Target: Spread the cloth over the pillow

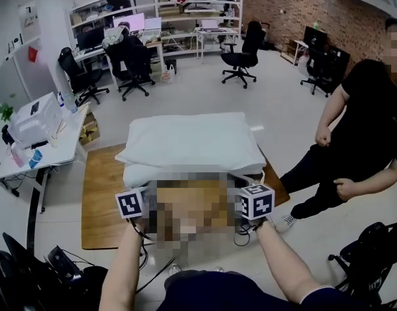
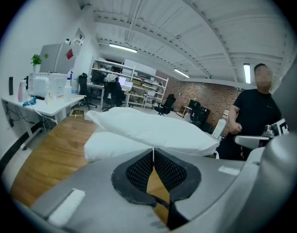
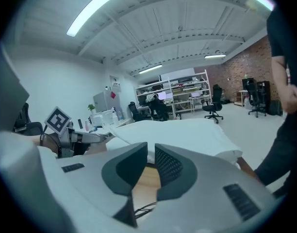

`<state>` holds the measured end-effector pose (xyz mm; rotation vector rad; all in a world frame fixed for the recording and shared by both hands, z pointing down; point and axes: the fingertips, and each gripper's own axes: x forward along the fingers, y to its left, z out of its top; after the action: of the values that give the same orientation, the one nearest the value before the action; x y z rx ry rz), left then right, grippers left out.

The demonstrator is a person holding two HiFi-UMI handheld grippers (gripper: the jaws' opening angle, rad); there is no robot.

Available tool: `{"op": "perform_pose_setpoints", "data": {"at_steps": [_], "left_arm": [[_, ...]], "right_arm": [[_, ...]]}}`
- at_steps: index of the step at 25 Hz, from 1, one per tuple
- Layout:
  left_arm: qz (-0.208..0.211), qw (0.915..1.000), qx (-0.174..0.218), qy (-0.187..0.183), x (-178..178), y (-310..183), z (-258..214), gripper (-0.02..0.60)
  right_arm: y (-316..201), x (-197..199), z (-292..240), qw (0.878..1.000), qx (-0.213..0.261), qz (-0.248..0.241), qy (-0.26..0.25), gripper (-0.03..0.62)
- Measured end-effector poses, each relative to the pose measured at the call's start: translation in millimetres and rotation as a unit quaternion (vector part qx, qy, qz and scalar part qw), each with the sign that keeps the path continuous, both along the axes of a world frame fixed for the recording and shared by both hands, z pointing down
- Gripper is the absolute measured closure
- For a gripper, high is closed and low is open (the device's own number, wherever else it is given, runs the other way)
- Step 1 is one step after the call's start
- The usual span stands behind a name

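A white cloth (image 1: 193,141) lies over a white pillow (image 1: 141,173) on the wooden table (image 1: 101,199); in the left gripper view the cloth (image 2: 153,127) overhangs the pillow (image 2: 107,145). Both grippers hover at the table's near edge, short of the pillow, and their jaws are hidden in the head view. Only the left marker cube (image 1: 129,204) and the right marker cube (image 1: 257,201) show there. My left gripper (image 2: 153,153) is shut, pads meeting, with nothing seen held. My right gripper (image 3: 151,152) shows a narrow gap with nothing in it.
A person in black (image 1: 364,141) stands close to the table's right side. A white desk (image 1: 52,141) with bottles and a printer stands to the left. Office chairs (image 1: 240,60) and shelves fill the back. Dark gear (image 1: 373,264) sits on the floor near right.
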<state>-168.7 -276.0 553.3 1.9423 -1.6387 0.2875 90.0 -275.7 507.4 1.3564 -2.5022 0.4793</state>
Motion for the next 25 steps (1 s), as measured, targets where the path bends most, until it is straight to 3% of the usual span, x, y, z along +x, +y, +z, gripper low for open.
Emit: {"op": "perform_pose_setpoints", "data": {"at_steps": [6,12,18,25], "left_arm": [[-0.046,0.9988,-0.018,-0.004,-50.0,-11.7,22.9,0.561],[-0.08,0.9962,-0.001,-0.035,-100.7,-39.4,30.9,0.547],[-0.066,0.9969,0.0,-0.042,-109.8,-70.0,36.7,0.487],[-0.039,0.9968,0.009,-0.069,-112.2,-95.4,46.8,0.483]], "right_arm": [[6.5,-68.6,4.7,0.999,-0.015,-0.038,-0.014,0.554],[3.3,-118.9,16.7,0.998,-0.032,-0.048,-0.02,0.554],[-4.6,-149.6,23.9,0.998,-0.044,-0.051,-0.015,0.554],[-7.6,-163.0,26.6,0.998,-0.044,-0.037,-0.02,0.554]]}}
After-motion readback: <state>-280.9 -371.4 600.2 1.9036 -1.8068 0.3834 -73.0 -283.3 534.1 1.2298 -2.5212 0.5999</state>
